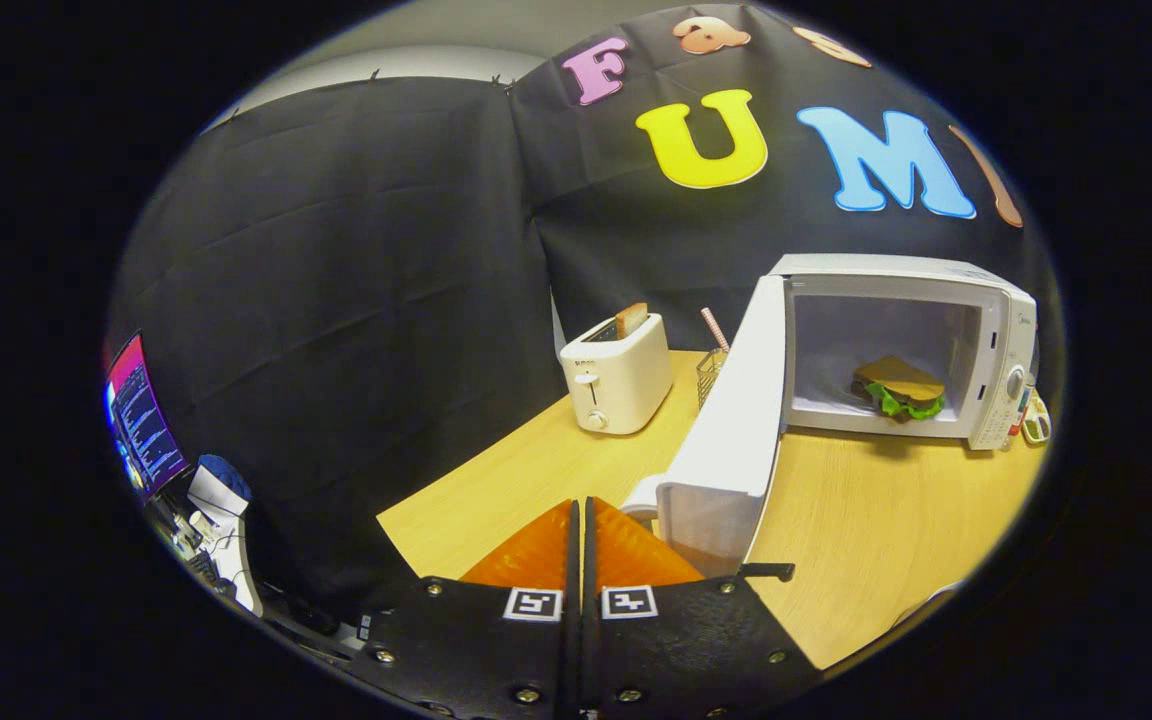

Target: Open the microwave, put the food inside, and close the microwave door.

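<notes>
A white microwave (996, 300) stands on the wooden table (876, 530), well beyond my fingers and to their right. Its door (736, 420) is swung wide open toward me. Inside the cavity lies the food, a sandwich (898, 388) with brown bread and green lettuce. My gripper (579, 505) is shut, its two fingers pressed together with nothing between them. The fingertips sit just left of the door's outer edge, apart from it or barely at it; I cannot tell which.
A white toaster (618, 375) with a slice of bread in it stands left of the microwave. A wire holder (709, 372) with a pink stick sits behind the door. Small condiment items (1034, 425) are right of the microwave. A monitor (141, 420) glows far left off the table.
</notes>
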